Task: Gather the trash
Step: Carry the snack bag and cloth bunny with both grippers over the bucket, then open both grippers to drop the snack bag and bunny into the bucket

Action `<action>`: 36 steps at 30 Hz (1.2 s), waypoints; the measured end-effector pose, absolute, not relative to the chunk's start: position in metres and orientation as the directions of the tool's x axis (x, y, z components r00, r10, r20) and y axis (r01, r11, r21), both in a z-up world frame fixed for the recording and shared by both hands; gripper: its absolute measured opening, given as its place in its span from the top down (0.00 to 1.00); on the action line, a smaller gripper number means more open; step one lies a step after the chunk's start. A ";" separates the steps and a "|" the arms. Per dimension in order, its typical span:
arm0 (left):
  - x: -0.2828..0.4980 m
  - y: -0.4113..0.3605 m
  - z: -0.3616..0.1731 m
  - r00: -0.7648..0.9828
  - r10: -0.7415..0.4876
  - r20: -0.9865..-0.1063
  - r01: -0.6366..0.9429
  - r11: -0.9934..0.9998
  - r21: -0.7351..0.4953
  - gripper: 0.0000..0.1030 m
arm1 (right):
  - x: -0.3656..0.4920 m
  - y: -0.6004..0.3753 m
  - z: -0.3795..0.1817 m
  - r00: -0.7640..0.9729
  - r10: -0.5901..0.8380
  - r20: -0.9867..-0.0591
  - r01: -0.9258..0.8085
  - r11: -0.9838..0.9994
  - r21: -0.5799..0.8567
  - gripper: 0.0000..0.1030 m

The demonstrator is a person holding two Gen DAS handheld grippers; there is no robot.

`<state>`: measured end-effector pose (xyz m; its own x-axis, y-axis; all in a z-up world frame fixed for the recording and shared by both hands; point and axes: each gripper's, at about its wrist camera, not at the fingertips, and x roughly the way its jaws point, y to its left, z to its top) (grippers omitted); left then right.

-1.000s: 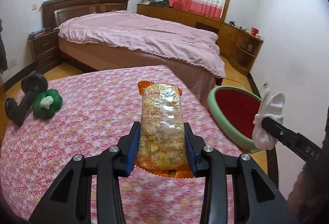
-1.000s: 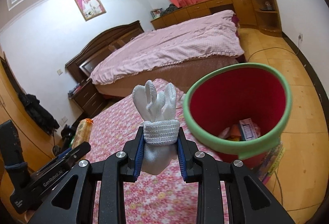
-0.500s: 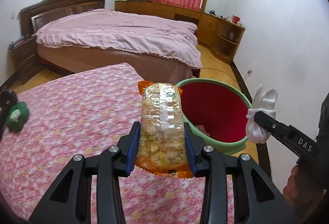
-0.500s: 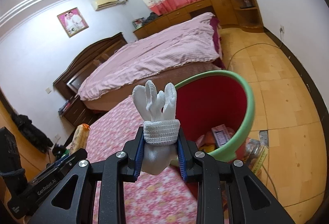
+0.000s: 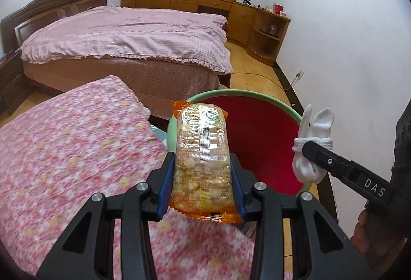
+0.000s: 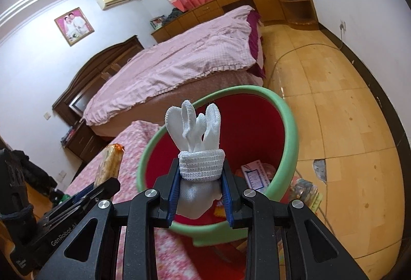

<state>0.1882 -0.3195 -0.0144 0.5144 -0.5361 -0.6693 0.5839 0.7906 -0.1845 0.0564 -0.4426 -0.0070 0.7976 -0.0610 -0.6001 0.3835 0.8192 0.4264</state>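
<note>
My left gripper (image 5: 201,185) is shut on a clear snack packet (image 5: 201,154) with orange ends, held upright over the near rim of the bin. The bin (image 5: 259,136) is red inside with a green rim and stands just past the table's edge. My right gripper (image 6: 199,191) is shut on a balled white glove (image 6: 197,149), right over the bin (image 6: 290,126) mouth. Paper trash (image 6: 254,174) lies at the bin's bottom. In the left wrist view the glove (image 5: 312,146) and right gripper (image 5: 308,149) hang at the bin's right rim. In the right wrist view the packet (image 6: 109,164) shows at left.
A table with a pink floral cloth (image 5: 72,156) fills the lower left. Beyond it stands a bed with a pink cover (image 5: 128,36). Wooden cabinets (image 5: 257,20) line the far wall. A cable (image 6: 303,54) runs across the wooden floor, and colourful papers (image 6: 305,190) lie beside the bin.
Both grippers have swung right from over the table toward the bin, still gripping the packet and the glove. The bin now sits right beneath them and looks larger.
</note>
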 end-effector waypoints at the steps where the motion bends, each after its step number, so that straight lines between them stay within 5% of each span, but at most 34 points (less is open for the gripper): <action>1: 0.190 -0.323 -0.017 0.510 -0.536 -0.673 0.585 0.790 -0.185 0.61 | 0.058 -0.445 -0.009 0.795 -0.063 -0.604 0.387 0.819 0.424 0.72; 16: 0.202 -0.347 -0.043 0.485 -0.530 -0.695 0.613 0.773 -0.163 0.60 | 0.078 -0.464 -0.041 0.756 -0.059 -0.652 0.428 0.798 0.425 0.69; 24: 0.205 -0.346 -0.041 0.483 -0.527 -0.699 0.603 0.779 -0.172 0.51 | 0.078 -0.467 -0.041 0.760 -0.051 -0.648 0.427 0.791 0.438 0.67; 29: 0.201 -0.337 -0.035 0.481 -0.526 -0.701 0.595 0.783 -0.179 0.51 | 0.078 -0.465 -0.040 0.759 -0.037 -0.650 0.409 0.805 0.431 0.54; 36: 0.191 -0.317 -0.021 0.504 -0.510 -0.697 0.568 0.803 -0.178 0.51 | 0.075 -0.454 -0.030 0.763 -0.024 -0.646 0.389 0.815 0.429 0.53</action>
